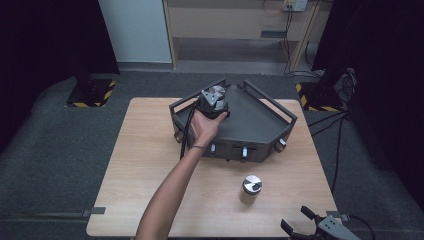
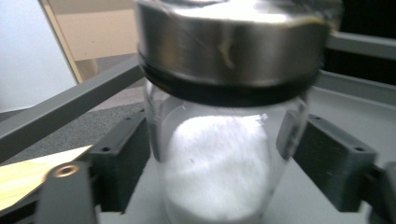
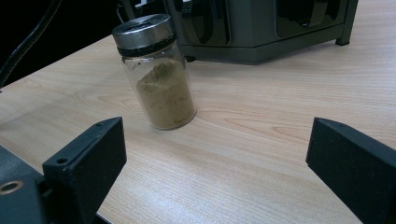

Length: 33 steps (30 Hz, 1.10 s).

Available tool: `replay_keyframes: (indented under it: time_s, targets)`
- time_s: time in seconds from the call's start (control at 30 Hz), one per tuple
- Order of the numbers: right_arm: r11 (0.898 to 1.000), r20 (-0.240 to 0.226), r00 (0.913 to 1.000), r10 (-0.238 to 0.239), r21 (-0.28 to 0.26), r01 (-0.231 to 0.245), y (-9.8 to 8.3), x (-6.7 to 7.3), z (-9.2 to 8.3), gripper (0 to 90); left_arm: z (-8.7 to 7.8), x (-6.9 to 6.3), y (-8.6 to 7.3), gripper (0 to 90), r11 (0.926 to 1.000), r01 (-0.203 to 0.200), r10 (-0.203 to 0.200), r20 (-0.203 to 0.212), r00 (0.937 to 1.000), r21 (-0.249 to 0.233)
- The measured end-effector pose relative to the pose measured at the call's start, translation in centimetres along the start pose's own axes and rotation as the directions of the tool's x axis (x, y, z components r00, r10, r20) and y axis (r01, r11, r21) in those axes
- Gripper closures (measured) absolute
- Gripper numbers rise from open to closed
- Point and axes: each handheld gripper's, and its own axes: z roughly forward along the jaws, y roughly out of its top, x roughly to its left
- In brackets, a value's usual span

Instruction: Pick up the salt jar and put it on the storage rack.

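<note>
Jaws of the left gripper stand parted on either side of a clear glass jar of white powder with a steel lid, apart from its wall, over the dark grey metal rack, while the right gripper gapes wide, a brown-spice jar beyond it.

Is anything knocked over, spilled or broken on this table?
Nothing stands out. The jar of white powder stands upright, lid on, in the grey tray, between the left gripper jaws. The jar of brown spice stands upright and capped on the table. No spill shows.
</note>
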Motion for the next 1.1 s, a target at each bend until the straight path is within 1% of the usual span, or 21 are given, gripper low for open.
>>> replay_keyframes:
  time_s: [0.03, 0.07, 0.1, 0.17, 0.3, 0.43, 0.6, 0.7, 0.77, 0.83, 0.93, 1.1]
  targets:
    - [1.0, -0.001, 1.0, -0.001, 0.001, 0.001, 0.0, 0.0, 0.0, 5.4, -0.3, -0.2, 0.0, 14.6, 0.9996, -0.028, 0.028, -0.01, 0.9996, -0.006]
    - [1.0, -0.002, 1.0, -0.002, 0.002, 0.002, 0.0, 0.0, 0.0, 5.4, -0.4, -0.5, 0.0, 12.8, 0.9991, -0.04, 0.04, -0.024, 0.9989, -0.01]
    - [1.0, -0.002, 1.0, -0.002, 0.002, 0.002, 0.0, 0.0, 0.0, 5.4, -0.4, -0.5, 0.0, 10.4, 0.9991, -0.04, 0.04, -0.024, 0.9989, -0.01]
    - [1.0, -0.004, 1.0, -0.003, 0.004, 0.003, 0.0, 0.0, 0.1, 5.4, -0.6, -0.8, -0.1, 9.9, 0.9985, -0.05, 0.049, -0.041, 0.9979, -0.021]
    - [1.0, -0.005, 1.0, -0.005, 0.003, 0.005, 0.1, 0.1, 0.1, 5.4, -1.0, -0.8, 0.0, 9.3, 0.9986, -0.044, 0.043, -0.049, 0.9979, -0.03]
    - [1.0, 0.0, 1.0, -0.006, 0.002, 0.006, 0.1, 0.2, 0.0, 5.4, -1.4, -0.6, 0.3, 8.0, 0.9988, -0.046, 0.045, -0.053, 0.9976, -0.017]
    - [1.0, 0.0, 0.9999, -0.012, 0.001, 0.012, 0.1, 0.3, 0.0, 5.4, -1.9, -0.7, 0.4, 7.0, 0.9983, -0.053, 0.052, -0.068, 0.9964, -0.022]
    - [1.0, 0.001, 0.9999, -0.011, 0.001, 0.011, 0.1, 0.4, 0.0, 5.4, -2.2, -0.7, 0.4, 7.1, 0.9983, -0.053, 0.051, -0.068, 0.9964, -0.026]
    - [1.0, 0.002, 0.9999, -0.014, 0.002, 0.014, 0.1, 0.4, -0.1, 5.4, -2.6, -0.8, 0.0, 7.1, 0.998, -0.045, 0.042, -0.078, 0.9961, -0.044]
    - [1.0, 0.005, 0.9999, -0.014, 0.0, 0.014, 0.1, 0.4, -0.1, 5.4, -2.9, -0.8, -0.2, 7.1, 0.998, -0.042, 0.038, -0.079, 0.9962, -0.047]
    - [1.0, 0.008, 0.9999, -0.015, -0.001, 0.015, 0.1, 0.4, -0.1, 5.4, -3.5, -0.7, -0.4, 7.1, 0.9977, -0.05, 0.046, -0.086, 0.9953, -0.046]
    - [1.0, 0.008, 0.9997, -0.022, 0.0, 0.022, 0.1, 0.5, -0.1, 5.4, -4.5, -0.4, -0.7, 7.1, 0.9972, -0.044, 0.038, -0.092, 0.995, -0.06]
